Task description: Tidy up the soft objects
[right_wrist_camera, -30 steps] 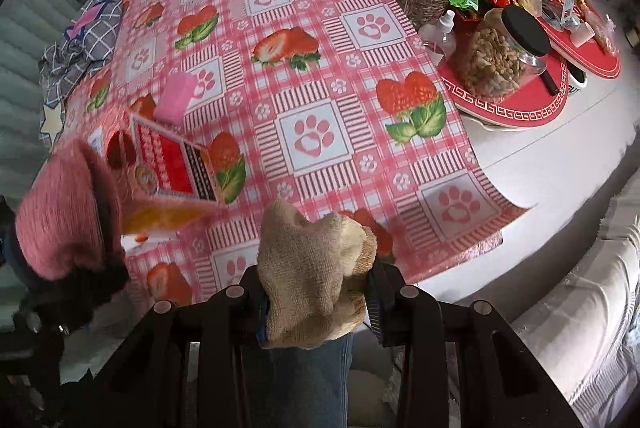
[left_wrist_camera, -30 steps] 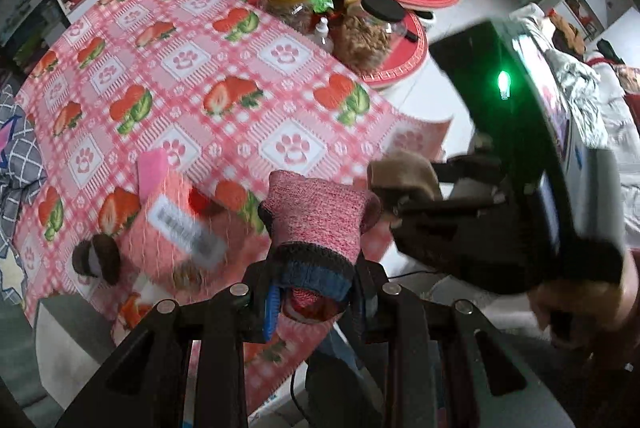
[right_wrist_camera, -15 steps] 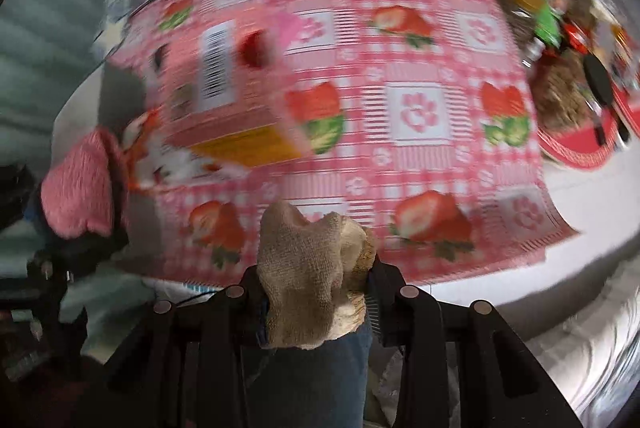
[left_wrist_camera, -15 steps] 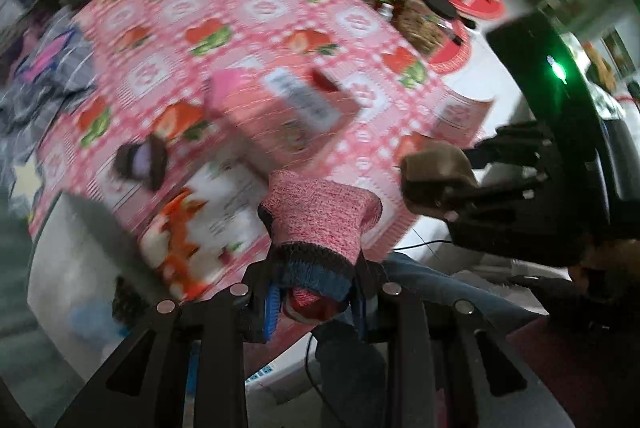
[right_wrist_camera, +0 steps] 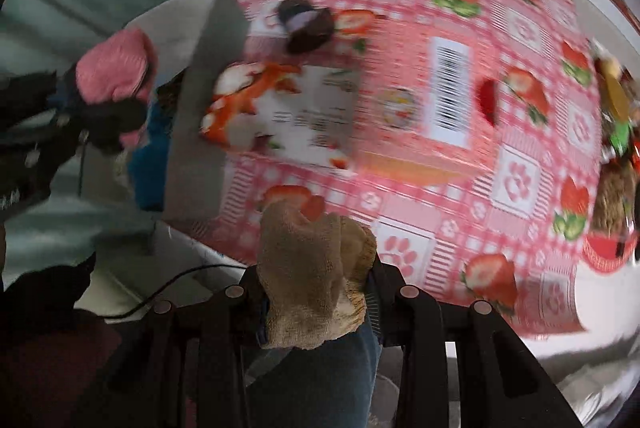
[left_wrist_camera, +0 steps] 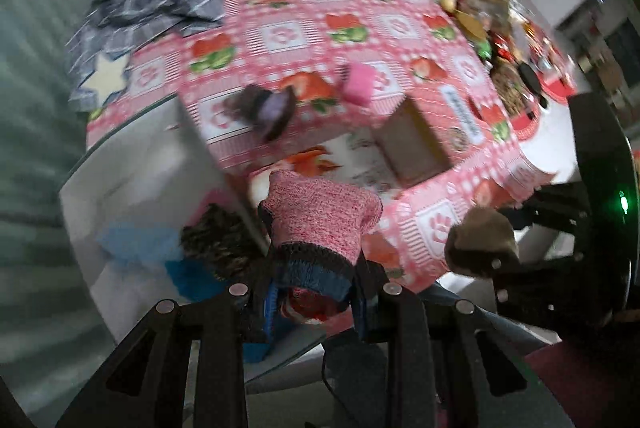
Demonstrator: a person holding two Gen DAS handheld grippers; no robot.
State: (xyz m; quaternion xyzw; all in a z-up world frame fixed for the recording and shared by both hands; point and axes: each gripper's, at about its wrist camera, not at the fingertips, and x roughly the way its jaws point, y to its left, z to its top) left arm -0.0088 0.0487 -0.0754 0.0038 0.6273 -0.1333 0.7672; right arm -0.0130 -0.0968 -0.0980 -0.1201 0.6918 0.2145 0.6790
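My left gripper [left_wrist_camera: 316, 292] is shut on a pink knitted sock [left_wrist_camera: 324, 218] with a dark blue cuff, held off the table's left end. It also shows in the right wrist view [right_wrist_camera: 116, 68]. My right gripper [right_wrist_camera: 316, 304] is shut on a tan sock [right_wrist_camera: 308, 268], held at the table's near edge; it also shows in the left wrist view [left_wrist_camera: 480, 244]. A white bin [left_wrist_camera: 120, 188] stands below the table's end with blue and dark patterned soft things [left_wrist_camera: 216, 244] inside. A dark rolled sock [left_wrist_camera: 268, 108] and a pink sponge-like block [left_wrist_camera: 360, 88] lie on the tablecloth.
A pink carton box [right_wrist_camera: 432, 116] lies on the strawberry-print tablecloth [left_wrist_camera: 320, 8] beside a white printed packet [right_wrist_camera: 288, 108]. Jars and snacks [left_wrist_camera: 508, 68] crowd the far right. Plaid cloth [left_wrist_camera: 152, 0] with a star lies at the far left. Both views are motion-blurred.
Both grippers have swung left along the table edge with their socks held. The white bin has come into view under the left gripper.
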